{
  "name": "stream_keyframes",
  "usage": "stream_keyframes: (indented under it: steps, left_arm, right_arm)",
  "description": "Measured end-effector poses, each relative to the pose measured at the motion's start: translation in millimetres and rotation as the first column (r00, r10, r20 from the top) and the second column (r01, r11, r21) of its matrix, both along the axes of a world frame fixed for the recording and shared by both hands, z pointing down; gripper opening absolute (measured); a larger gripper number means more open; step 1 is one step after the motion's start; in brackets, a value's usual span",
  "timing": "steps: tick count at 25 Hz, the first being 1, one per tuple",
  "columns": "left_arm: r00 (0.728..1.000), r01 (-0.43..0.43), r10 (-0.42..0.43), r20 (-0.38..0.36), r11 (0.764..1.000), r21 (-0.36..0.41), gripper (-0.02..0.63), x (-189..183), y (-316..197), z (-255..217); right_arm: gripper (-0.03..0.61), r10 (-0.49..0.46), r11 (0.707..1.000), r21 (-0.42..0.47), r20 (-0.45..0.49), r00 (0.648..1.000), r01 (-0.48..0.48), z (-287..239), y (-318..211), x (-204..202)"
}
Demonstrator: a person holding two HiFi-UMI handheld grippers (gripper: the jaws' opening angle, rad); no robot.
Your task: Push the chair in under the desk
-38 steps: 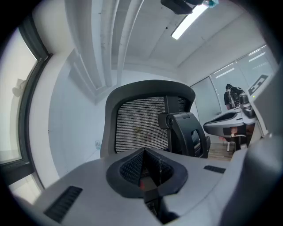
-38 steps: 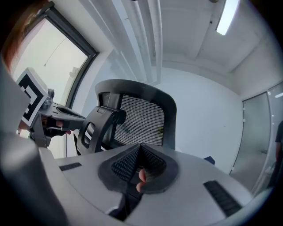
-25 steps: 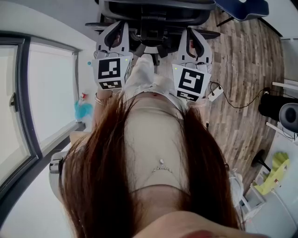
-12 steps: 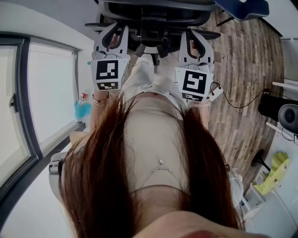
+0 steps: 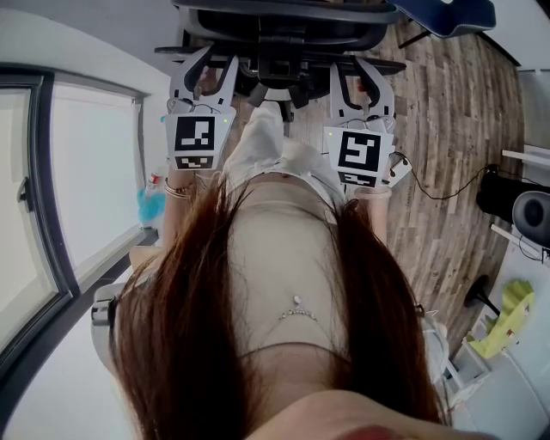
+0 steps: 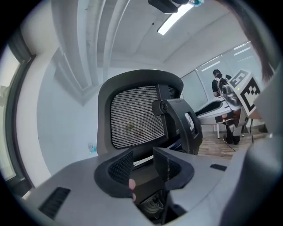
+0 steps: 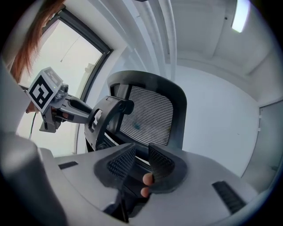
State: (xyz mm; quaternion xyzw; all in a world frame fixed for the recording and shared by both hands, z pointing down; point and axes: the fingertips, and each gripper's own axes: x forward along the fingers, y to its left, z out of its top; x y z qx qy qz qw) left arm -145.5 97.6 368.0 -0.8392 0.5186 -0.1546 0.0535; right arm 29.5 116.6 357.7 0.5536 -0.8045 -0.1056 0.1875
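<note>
A black office chair with a mesh back stands at the top of the head view, just ahead of both grippers. In the left gripper view its backrest and one armrest fill the middle. My left gripper has just been opening; its jaws stand apart with no pad pressing on anything. My right gripper has also just been opening, with a narrower gap and nothing gripped. Beyond its jaws rise the backrest and the other armrest. The person's hair and torso hide the lower chair.
A large window runs down the left. A blue bottle stands by the wall. On the wooden floor lies a black cable. A black speaker and a yellow-green object sit at the right.
Both grippers' jaws have spread apart from shut. Both grippers have edged slightly toward the chair at the top of the head view.
</note>
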Motion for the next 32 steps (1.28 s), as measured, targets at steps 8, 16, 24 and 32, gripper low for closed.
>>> stream_keyframes:
  steps: [8, 16, 24, 32]
  left_arm:
    - [0.997, -0.053, 0.054, 0.050, 0.999, -0.010, 0.178, 2, 1, 9]
    - [0.987, -0.082, 0.085, 0.135, 0.996, -0.029, 0.213, 1, -2, 20]
    - [0.978, -0.095, 0.101, 0.184, 0.995, -0.042, 0.223, 1, -2, 28]
    - [0.971, -0.112, 0.118, 0.209, 0.993, -0.041, 0.225, 3, -6, 30]
  right_arm:
    - [0.127, -0.018, 0.999, -0.037, -0.058, 0.998, 0.016, 15, -3, 0]
    - [0.162, -0.029, 0.998, -0.054, -0.104, 0.994, 0.023, 22, -6, 2]
    - [0.189, -0.017, 0.995, -0.102, -0.149, 0.989, 0.001, 34, -5, 7]
    - [0.205, -0.033, 0.992, -0.123, -0.169, 0.985, 0.013, 40, -7, 5]
